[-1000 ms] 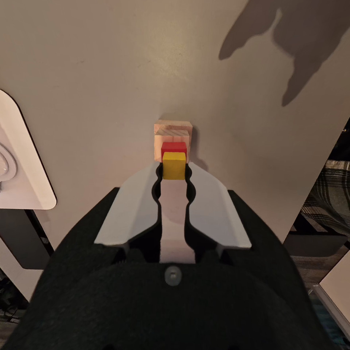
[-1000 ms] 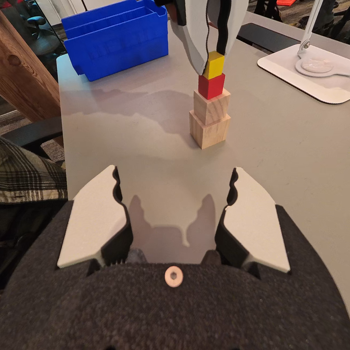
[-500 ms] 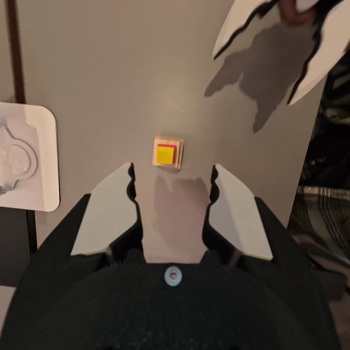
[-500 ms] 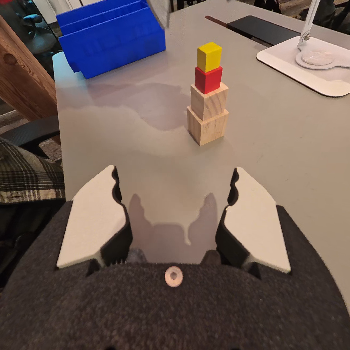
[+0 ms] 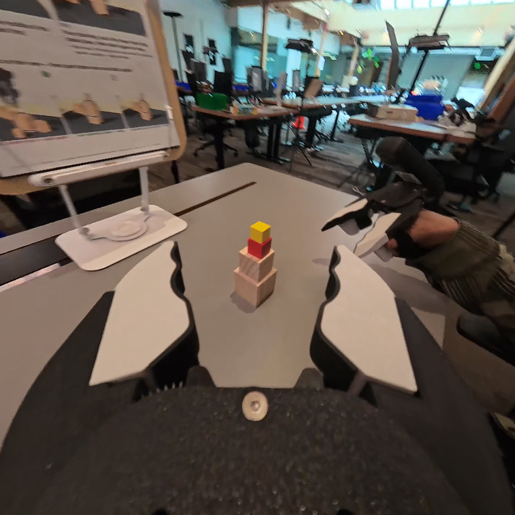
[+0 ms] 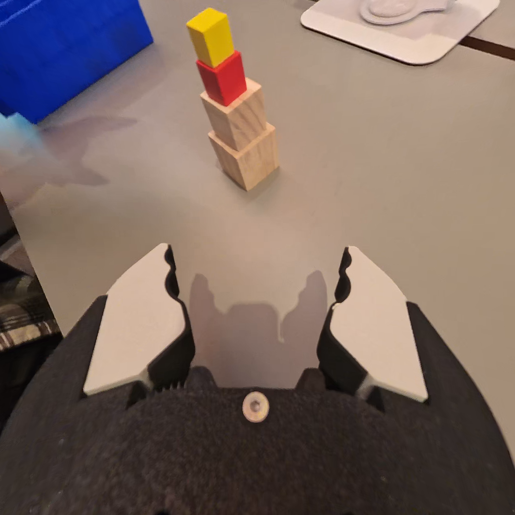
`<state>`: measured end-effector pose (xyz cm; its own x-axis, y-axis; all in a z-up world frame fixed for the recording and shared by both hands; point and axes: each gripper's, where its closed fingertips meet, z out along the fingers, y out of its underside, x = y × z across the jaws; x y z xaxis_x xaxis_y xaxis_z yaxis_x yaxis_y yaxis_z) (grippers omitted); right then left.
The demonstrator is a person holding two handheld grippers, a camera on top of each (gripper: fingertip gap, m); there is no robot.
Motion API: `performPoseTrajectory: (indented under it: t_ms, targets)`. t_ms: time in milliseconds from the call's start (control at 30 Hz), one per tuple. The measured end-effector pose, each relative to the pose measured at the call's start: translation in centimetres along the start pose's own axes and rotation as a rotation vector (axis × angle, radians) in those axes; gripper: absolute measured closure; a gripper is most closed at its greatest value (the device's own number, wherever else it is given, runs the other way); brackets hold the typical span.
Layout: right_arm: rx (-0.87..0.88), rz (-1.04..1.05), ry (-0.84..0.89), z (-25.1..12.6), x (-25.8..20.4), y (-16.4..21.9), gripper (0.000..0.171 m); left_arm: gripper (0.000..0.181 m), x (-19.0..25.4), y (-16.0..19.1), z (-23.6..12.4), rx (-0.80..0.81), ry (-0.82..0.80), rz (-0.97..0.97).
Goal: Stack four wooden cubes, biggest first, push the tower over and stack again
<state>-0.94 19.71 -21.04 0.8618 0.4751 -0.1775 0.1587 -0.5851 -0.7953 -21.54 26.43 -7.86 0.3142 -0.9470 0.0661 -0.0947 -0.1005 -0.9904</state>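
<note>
A tower of four cubes stands upright on the grey table [image 5: 278, 200]: a large plain wood cube [image 5: 255, 287] at the bottom, a smaller plain wood cube [image 5: 256, 263], a red cube [image 5: 259, 247], and a yellow cube [image 5: 260, 231] on top. The right wrist view shows the same tower: large wood cube [image 6: 246, 158], smaller wood cube [image 6: 237, 118], red cube [image 6: 223, 76], yellow cube [image 6: 210, 36]. My left gripper [image 5: 255, 248] is open and empty, level with the tower but nearer the camera. My right gripper [image 6: 257, 248] is open and empty, short of the tower; it also shows in the left wrist view [image 5: 359, 231], right of the tower.
A document stand with a white base [image 5: 122, 234] holds a sheet [image 5: 78, 78] at the back left; its base also shows in the right wrist view [image 6: 398, 30]. A blue bin [image 6: 64, 53] stands left of the tower. A dark groove [image 5: 214, 198] crosses the table. Office chairs and desks lie beyond. Both grippers' tips are roughly 15 cm from the red cube [image 5: 259, 247].
My left gripper let go of the yellow cube on top, opened, rose, then swung down to a low side view of the tower. My right gripper moved closer to the tower.
</note>
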Motion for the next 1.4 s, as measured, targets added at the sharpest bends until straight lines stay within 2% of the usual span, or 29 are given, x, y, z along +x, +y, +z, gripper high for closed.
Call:
performPoseTrajectory:
  t_ms: [200,267,367,433,500,533,700,1033,1233,1400]
  targets:
    - [-0.076,0.105,0.118,-0.2,1.5,-0.9,0.062,0.078,-1.9,0.2,-3.3,0.112,-0.131,-0.009]
    - [-0.092,0.135,0.157,-0.3,2.1,-1.6,0.063,0.078,-2.0,0.6,-3.6,0.101,-0.143,0.011]
    - [-0.13,0.179,0.227,-0.3,3.0,-2.3,0.064,0.069,-2.4,1.0,-4.2,0.055,-0.189,0.036]
    - [-0.17,0.225,0.233,0.1,3.1,-2.5,0.106,0.064,-3.1,0.9,-4.9,0.066,-0.248,0.053]
    - [-0.211,0.285,0.089,0.9,1.4,-2.7,0.15,0.059,-3.7,1.0,-5.6,0.064,-0.283,0.051]
    - [-0.225,0.361,0.088,1.3,1.4,-2.7,0.171,0.058,-3.8,1.1,-5.9,0.063,-0.29,0.045]
    - [-0.366,0.5,0.148,3.3,2.0,-2.2,0.171,0.055,-4.1,0.0,-7.4,0.115,-0.285,-0.006]
    - [-0.466,0.603,0.187,9.1,0.5,-4.4,0.171,0.056,-4.4,-1.0,-9.5,0.143,-0.275,-0.021]
    - [-0.485,0.515,0.113,12.5,-3.3,-6.9,0.171,0.057,-4.9,-1.3,-9.9,0.174,-0.265,-0.043]
    - [-0.493,0.45,0.111,13.1,-4.5,-8.2,0.171,0.057,-4.9,-0.8,-9.7,0.147,-0.253,-0.039]
